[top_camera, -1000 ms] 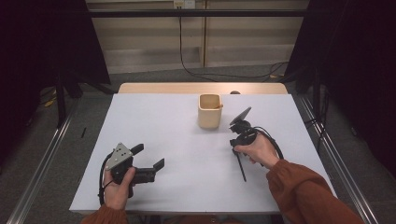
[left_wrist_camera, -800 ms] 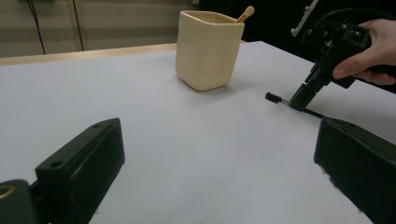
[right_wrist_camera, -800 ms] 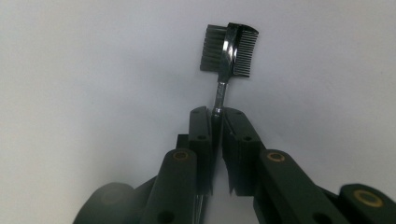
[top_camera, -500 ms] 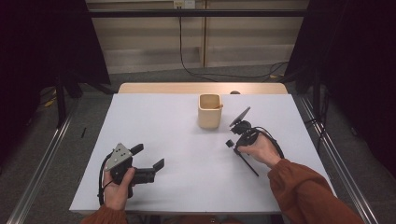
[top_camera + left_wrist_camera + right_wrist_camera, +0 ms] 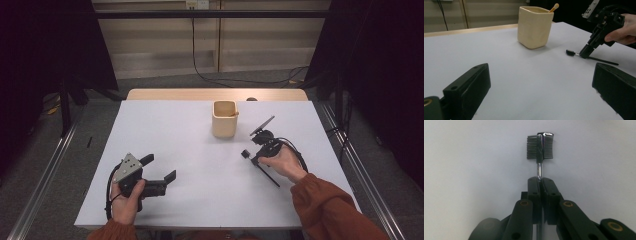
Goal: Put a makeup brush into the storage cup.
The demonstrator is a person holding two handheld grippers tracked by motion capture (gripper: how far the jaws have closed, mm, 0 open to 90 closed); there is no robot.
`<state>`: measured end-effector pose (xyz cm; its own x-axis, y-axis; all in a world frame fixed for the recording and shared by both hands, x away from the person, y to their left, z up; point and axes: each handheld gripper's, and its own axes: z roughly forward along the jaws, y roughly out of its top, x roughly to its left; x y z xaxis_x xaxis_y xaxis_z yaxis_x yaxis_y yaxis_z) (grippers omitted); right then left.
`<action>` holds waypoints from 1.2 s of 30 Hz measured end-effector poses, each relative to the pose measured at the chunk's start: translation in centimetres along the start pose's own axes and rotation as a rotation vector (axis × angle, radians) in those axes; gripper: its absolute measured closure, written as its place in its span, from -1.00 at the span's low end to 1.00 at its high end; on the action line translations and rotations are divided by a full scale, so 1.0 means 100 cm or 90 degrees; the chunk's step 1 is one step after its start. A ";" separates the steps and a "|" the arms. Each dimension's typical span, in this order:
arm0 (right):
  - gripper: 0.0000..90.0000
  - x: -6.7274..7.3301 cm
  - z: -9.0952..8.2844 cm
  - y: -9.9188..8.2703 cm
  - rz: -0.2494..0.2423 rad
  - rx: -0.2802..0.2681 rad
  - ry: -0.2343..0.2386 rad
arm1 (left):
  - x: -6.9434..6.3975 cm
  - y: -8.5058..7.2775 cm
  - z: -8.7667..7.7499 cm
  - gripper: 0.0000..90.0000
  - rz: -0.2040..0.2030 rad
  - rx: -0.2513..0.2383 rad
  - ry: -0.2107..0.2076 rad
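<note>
Right gripper (image 5: 541,180) jaws closed on bristled metal-necked brush (image 5: 540,146).

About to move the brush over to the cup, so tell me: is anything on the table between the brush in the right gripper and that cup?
Nothing visible. The right gripper is shut on the brush, near its head. The table between it and the cup is bare. A stick already leans in the cup, but the opening looks mostly free.

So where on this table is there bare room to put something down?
Free: the white table left of the beige cup, and the middle between the left gripper and right gripper. Crowded: beside the cup, where that gripper pinches the brow brush.
</note>
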<state>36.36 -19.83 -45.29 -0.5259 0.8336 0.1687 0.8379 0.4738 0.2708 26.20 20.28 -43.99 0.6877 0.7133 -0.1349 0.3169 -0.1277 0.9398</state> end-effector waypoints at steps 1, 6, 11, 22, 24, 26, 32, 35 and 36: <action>0.91 0.000 0.000 -0.001 -0.003 -0.003 0.005 | 0.000 0.000 0.000 -0.96 0.000 0.000 0.000; 0.91 -0.001 -0.004 -0.001 -0.005 -0.024 0.025 | 0.000 0.000 -0.001 -0.96 0.000 -0.002 0.000; 0.91 -0.002 -0.011 -0.003 -0.009 -0.060 0.043 | 0.000 0.000 -0.001 -0.96 -0.004 -0.008 0.003; 0.91 -0.006 -0.023 -0.015 -0.003 -0.139 0.057 | 0.000 0.000 -0.002 -0.95 0.000 -0.007 0.004; 0.91 -0.007 -0.026 -0.016 -0.003 -0.152 0.067 | 0.001 0.000 -0.002 -0.95 0.000 -0.008 0.003; 0.91 -0.010 -0.027 -0.018 0.005 -0.186 0.087 | 0.001 0.000 -0.002 -0.95 -0.002 -0.011 0.002; 0.91 -0.008 -0.034 -0.021 -0.006 -0.243 0.102 | 0.001 0.000 -0.004 -0.96 0.002 -0.024 -0.001; 0.91 -0.009 -0.040 -0.024 -0.011 -0.272 0.103 | 0.001 0.000 -0.005 -0.96 0.003 -0.023 -0.004; 0.91 -0.009 -0.041 -0.026 -0.011 -0.282 0.105 | 0.001 0.000 -0.005 -0.96 0.003 -0.023 -0.004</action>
<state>34.12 -23.00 -42.25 -0.5850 0.7539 0.2989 0.7053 0.2909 0.6465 25.96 20.69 -43.84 0.6933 0.7083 -0.1324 0.2904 -0.1065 0.9509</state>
